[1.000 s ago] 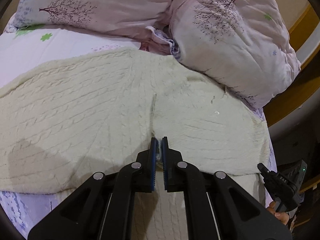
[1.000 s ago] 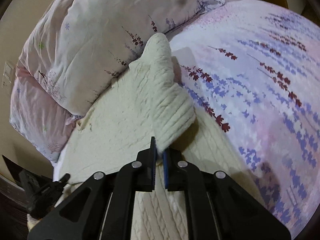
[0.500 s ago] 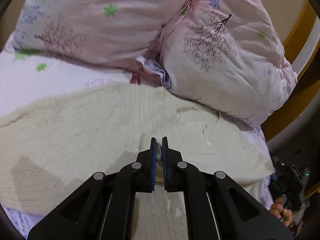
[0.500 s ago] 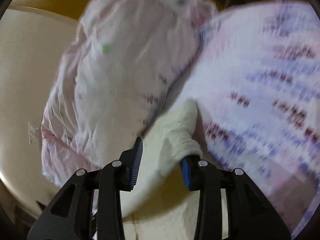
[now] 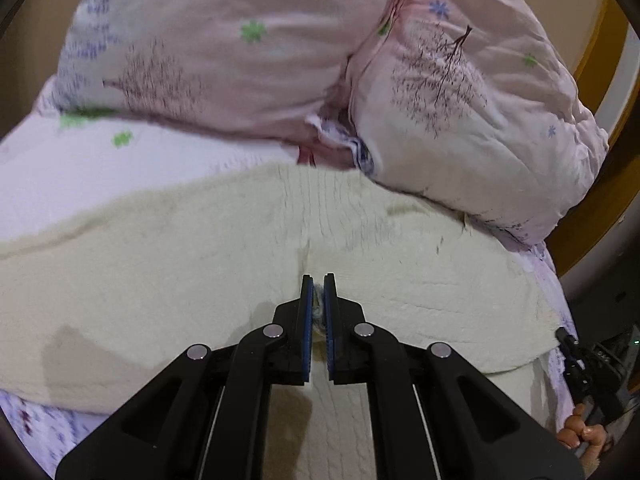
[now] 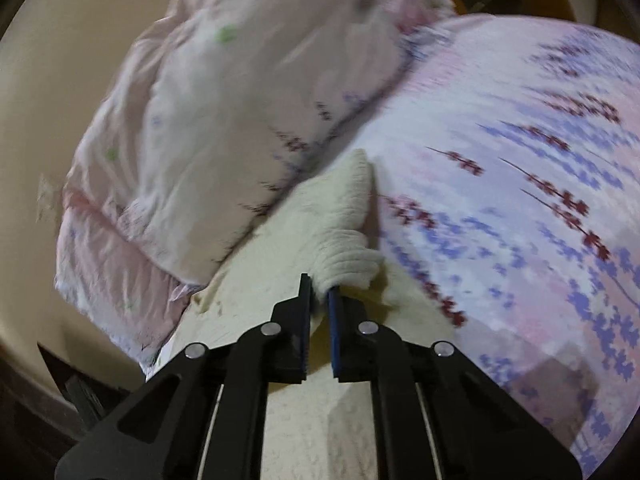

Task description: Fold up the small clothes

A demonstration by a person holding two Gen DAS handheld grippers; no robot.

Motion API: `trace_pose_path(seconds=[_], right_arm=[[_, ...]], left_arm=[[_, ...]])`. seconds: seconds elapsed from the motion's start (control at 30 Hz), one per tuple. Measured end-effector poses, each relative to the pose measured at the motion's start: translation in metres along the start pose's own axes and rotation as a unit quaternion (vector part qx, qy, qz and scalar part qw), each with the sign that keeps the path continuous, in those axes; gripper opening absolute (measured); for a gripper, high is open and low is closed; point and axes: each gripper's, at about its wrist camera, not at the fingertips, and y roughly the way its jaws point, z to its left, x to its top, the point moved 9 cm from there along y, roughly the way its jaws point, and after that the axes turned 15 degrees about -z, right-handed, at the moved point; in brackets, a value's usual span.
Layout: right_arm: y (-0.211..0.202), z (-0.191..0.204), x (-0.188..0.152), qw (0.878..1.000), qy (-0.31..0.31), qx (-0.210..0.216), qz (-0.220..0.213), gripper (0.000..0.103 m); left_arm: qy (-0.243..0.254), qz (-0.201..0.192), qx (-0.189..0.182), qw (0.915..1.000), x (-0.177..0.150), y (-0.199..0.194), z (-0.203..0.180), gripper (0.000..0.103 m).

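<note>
Your left gripper (image 5: 318, 280) is pinching a small pucker of the cream knitted sweater (image 5: 160, 280), jaws nearly together with knit showing between the pads. Your right gripper (image 6: 320, 292) is clamping the ribbed cuff of the sleeve (image 6: 344, 216), jaws narrow on the bunched knit. Relative to the sweater, the sleeve is lying along its right edge, the pink quilt (image 5: 460, 100) is heaped just beyond its far edge, and the flowered bedsheet (image 6: 520, 180) is spreading out to its right. To fold well, you are probably best keeping the left pinch as an anchor while carrying the cuff low across the body, so the knit is not stretching or dragging the layer beneath.
</note>
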Motion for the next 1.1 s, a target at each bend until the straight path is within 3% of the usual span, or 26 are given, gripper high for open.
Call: trace_pose_path(seconds=[0.07, 0.17, 0.27, 0.33, 0.37, 0.43, 0.47, 0.5, 0.53, 0.63, 0.73, 0.83, 0.93, 1.0, 1.03, 1.1], right_arm=[[0.005, -0.001, -0.003, 1.0, -0.008, -0.017, 0.005, 0.008], [0.014, -0.022, -0.02, 0.997, 0.006, -0.066, 0.049, 0.007], [0.011, -0.026, -0.023, 0.996, -0.001, -0.07, 0.052, 0.009], [0.004, -0.026, -0.021, 0.995, -0.012, -0.086, 0.049, 0.021], [-0.004, -0.026, -0.015, 0.993, -0.027, -0.111, 0.031, 0.033], [-0.019, -0.018, -0.001, 0.988, -0.065, -0.138, -0.016, 0.044], [-0.022, -0.01, 0.004, 0.987, -0.081, -0.135, -0.029, 0.045], [-0.022, 0.002, 0.006, 0.986, -0.103, -0.125, -0.032, 0.046], [-0.017, 0.021, 0.002, 0.986, -0.131, -0.102, -0.017, 0.048], [0.003, 0.065, -0.025, 0.981, -0.186, -0.044, 0.047, 0.05], [0.026, 0.112, -0.068, 0.96, -0.256, -0.001, 0.111, 0.05], [0.046, 0.155, -0.116, 0.93, -0.333, 0.03, 0.153, 0.05], [0.058, 0.173, -0.147, 0.909, -0.378, 0.034, 0.175, 0.05], [0.069, 0.171, -0.17, 0.882, -0.427, 0.017, 0.199, 0.059], [0.068, 0.174, -0.171, 0.876, -0.449, 0.015, 0.176, 0.062], [0.06, 0.174, -0.172, 0.881, -0.438, 0.022, 0.178, 0.064]], left_arm=[[0.004, 0.009, 0.011, 0.9999, -0.004, 0.005, 0.006, 0.004], [-0.016, 0.04, 0.024, 0.9988, -0.021, 0.014, 0.019, 0.004], [-0.009, 0.042, 0.029, 0.9987, -0.025, 0.015, 0.02, 0.004], [-0.008, 0.045, 0.029, 0.9985, -0.025, 0.014, 0.019, 0.005], [-0.011, 0.046, 0.027, 0.9985, -0.025, 0.013, 0.019, 0.005], [-0.026, 0.043, 0.027, 0.9984, -0.024, 0.008, 0.023, 0.008], [-0.032, 0.041, 0.031, 0.9981, -0.024, 0.005, 0.027, 0.011], [-0.041, 0.041, 0.033, 0.9978, -0.023, 0.002, 0.031, 0.022], [-0.051, 0.039, 0.033, 0.9974, -0.023, -0.001, 0.034, 0.035], [-0.074, 0.025, 0.032, 0.9964, -0.017, -0.018, 0.046, 0.05], [-0.083, 0.013, 0.028, 0.996, -0.015, -0.043, 0.056, 0.064], [-0.093, 0.002, 0.03, 0.9952, -0.018, -0.075, 0.075, 0.068], [-0.108, -0.001, 0.05, 0.9928, -0.025, -0.1, 0.102, 0.068], [-0.136, -0.001, 0.066, 0.9884, -0.032, -0.121, 0.13, 0.068], [-0.152, -0.002, 0.072, 0.9857, -0.034, -0.128, 0.142, 0.068], [-0.188, -0.009, 0.089, 0.978, -0.039, -0.144, 0.169, 0.068]])
